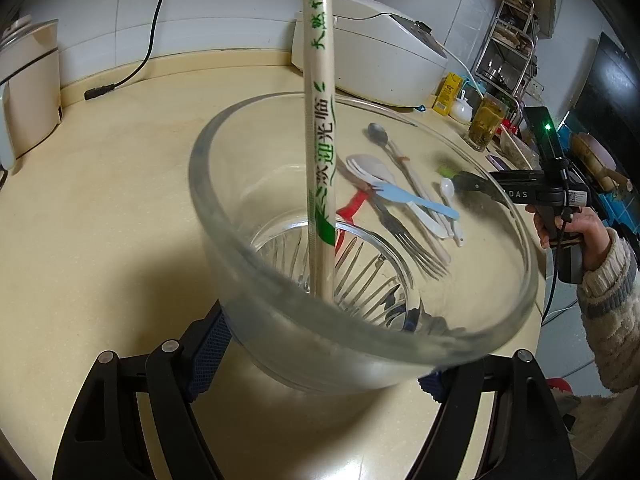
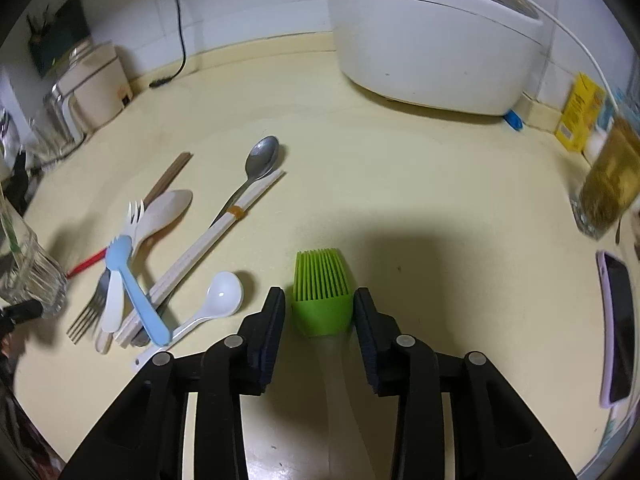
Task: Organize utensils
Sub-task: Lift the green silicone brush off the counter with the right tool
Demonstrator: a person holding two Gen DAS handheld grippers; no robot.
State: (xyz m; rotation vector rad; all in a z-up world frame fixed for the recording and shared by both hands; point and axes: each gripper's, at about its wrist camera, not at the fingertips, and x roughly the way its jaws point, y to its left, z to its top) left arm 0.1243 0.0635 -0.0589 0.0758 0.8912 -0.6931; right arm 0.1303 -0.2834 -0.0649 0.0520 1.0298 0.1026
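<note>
I am clamping the clear ribbed glass cup [image 1: 360, 264] in my left gripper [image 1: 320, 364], a paper-wrapped chopstick pair [image 1: 318, 120] standing inside. My right gripper [image 2: 319, 312] is straddling the green silicone basting brush [image 2: 322, 292] on the cream countertop [image 2: 400, 184], pads not pressing

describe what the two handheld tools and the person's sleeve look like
Both tools are matte black plastic. The left tool and the right tool each have two angular fingers with silver rivets and dark blue textured pads. Seen from the left wrist view, the right tool has a pistol-style handle, white lettering on its side, a small label, a black cable and a green light. The sleeve is chunky cream knit with grey-blue stripes.
</note>
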